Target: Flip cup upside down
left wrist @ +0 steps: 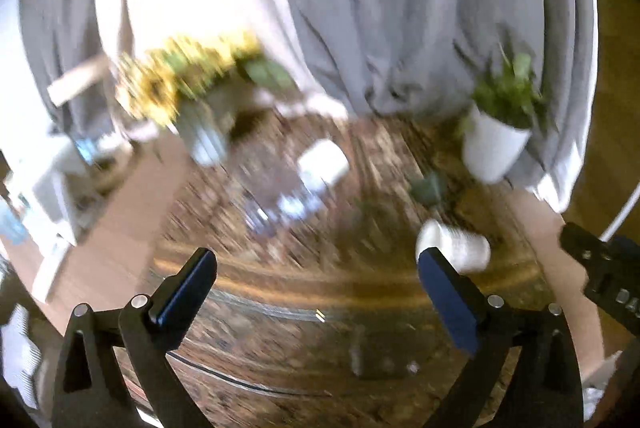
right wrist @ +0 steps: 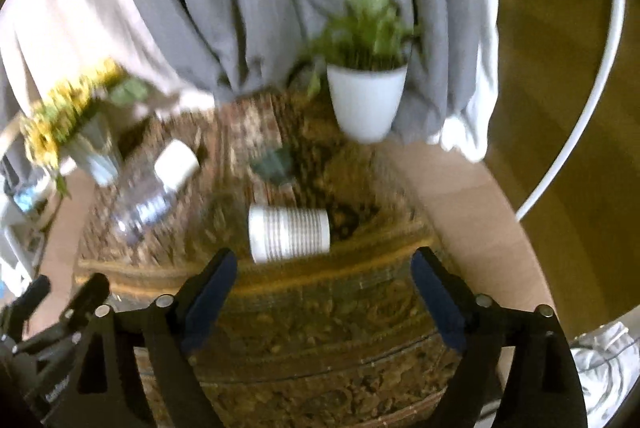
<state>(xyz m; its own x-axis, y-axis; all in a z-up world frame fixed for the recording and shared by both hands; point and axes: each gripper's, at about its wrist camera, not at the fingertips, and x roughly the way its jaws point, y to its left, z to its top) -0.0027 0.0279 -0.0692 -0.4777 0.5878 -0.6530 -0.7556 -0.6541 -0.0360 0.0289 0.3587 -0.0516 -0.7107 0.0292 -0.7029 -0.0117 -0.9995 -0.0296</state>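
Cup (right wrist: 289,234) on its side, bottle (right wrist: 140,205) perhaps lying beyond, potted plant (right wrist: 366,99)

Left gripper (left wrist: 316,278) and right gripper (right wrist: 324,280): black plastic linkage arms are seen, silver pivot pins are fitted, dark blue flat pads (right wrist: 210,298) are mounted on the fingers.

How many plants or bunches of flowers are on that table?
2. A green plant in a white pot stands at the far edge by the curtain; a bunch of sunflowers in a vase stands far left. Blur may hide others.
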